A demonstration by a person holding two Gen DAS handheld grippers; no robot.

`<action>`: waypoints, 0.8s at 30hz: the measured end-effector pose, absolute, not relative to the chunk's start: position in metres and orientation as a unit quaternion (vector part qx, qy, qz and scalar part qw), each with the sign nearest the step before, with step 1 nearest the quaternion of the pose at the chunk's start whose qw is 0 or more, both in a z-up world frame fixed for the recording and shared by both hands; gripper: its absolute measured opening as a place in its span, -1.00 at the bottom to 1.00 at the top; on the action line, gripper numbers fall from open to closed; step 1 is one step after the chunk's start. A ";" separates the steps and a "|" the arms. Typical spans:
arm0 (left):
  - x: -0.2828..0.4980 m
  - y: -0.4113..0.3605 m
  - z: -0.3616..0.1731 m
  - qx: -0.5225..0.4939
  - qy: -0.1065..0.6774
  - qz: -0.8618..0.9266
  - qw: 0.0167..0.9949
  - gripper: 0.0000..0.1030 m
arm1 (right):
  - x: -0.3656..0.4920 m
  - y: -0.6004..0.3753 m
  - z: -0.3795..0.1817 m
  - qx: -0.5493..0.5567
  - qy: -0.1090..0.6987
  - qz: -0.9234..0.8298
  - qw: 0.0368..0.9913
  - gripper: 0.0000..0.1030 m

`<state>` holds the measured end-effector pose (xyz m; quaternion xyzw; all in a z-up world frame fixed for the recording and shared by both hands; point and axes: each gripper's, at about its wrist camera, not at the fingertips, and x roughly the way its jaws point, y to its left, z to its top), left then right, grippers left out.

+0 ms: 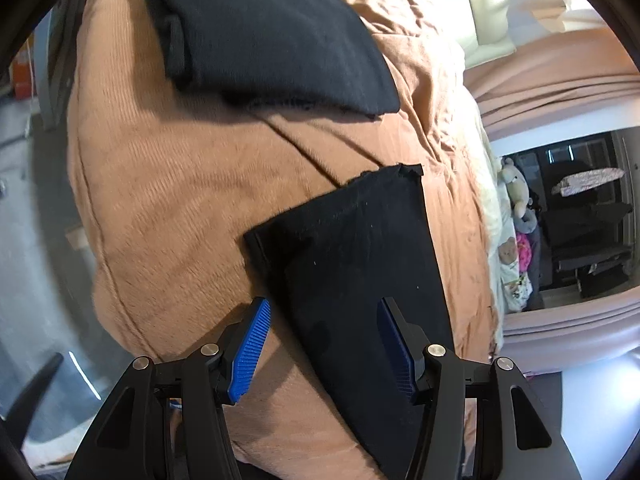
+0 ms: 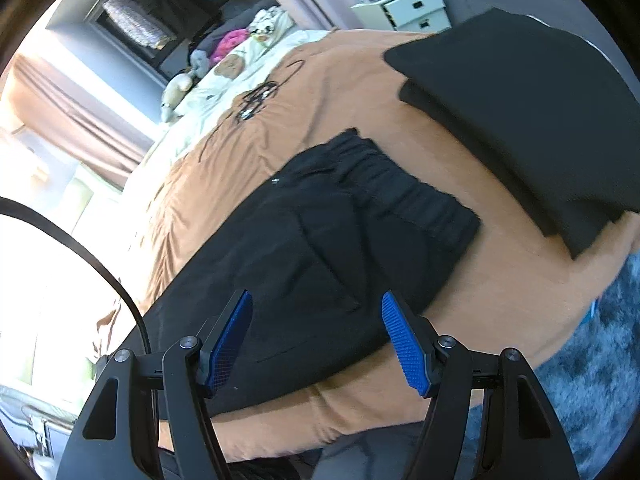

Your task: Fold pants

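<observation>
Left gripper (image 1: 324, 344) agape, pads bare, poised over the hem end of the pants (image 1: 360, 260) for a fresh pinch. Right gripper (image 2: 316, 340) likewise unclenched above the waist end. Beyond both, folded black stack (image 2: 520, 120) parked clear on orange bedspread (image 1: 180, 180).

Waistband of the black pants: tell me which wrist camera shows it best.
The right wrist view. There the gathered waistband lies in full sight on the orange bedcover, beyond the open right gripper. The left wrist view shows only a leg end of the pants, ahead of the open left gripper; no waistband.
</observation>
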<state>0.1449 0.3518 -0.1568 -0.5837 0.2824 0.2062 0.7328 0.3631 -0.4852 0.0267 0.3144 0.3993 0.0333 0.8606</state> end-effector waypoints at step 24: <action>0.123 0.361 -0.135 -0.588 0.215 0.212 0.750 0.10 | 0.387 -0.460 -0.007 0.323 0.413 0.074 0.848 0.28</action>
